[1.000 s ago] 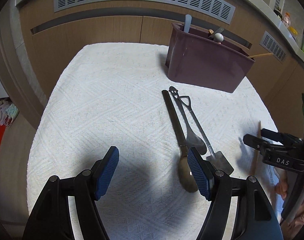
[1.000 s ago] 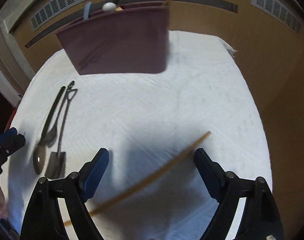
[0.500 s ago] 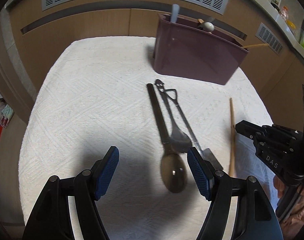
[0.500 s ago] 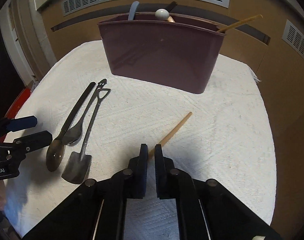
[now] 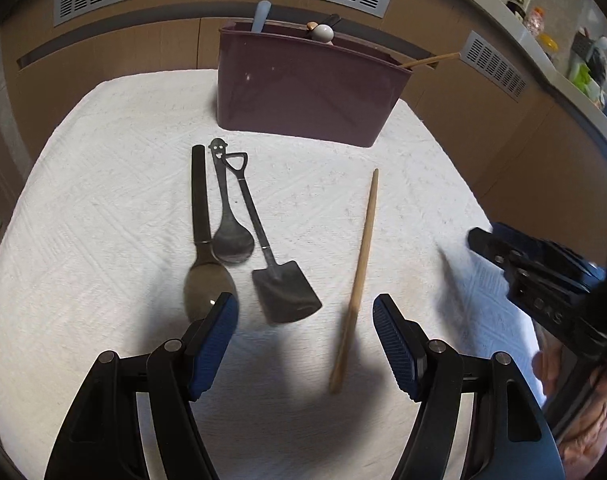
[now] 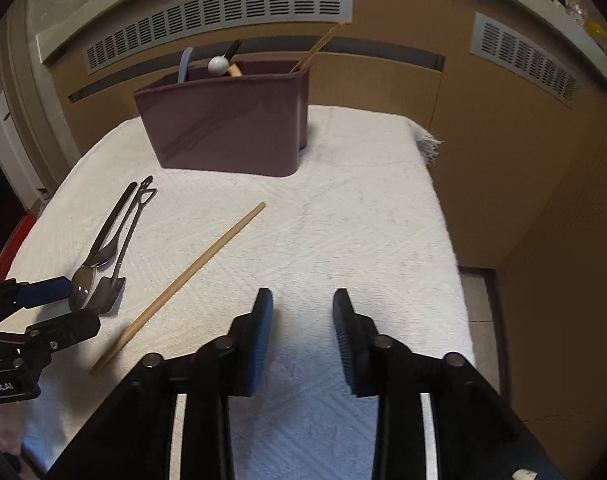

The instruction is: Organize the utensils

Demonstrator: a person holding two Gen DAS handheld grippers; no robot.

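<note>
Above the white cloth, our left claw hangs spread wide over the wooden chopstick, touching nothing; our right claw hovers part open, empty.

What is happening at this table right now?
A person holding two grippers is sorting utensils into a maroon caddy. A wooden chopstick lies loose on the white cloth, beside three metal spoons. The left gripper hovers open over them; the right gripper is open, holding nothing.
</note>
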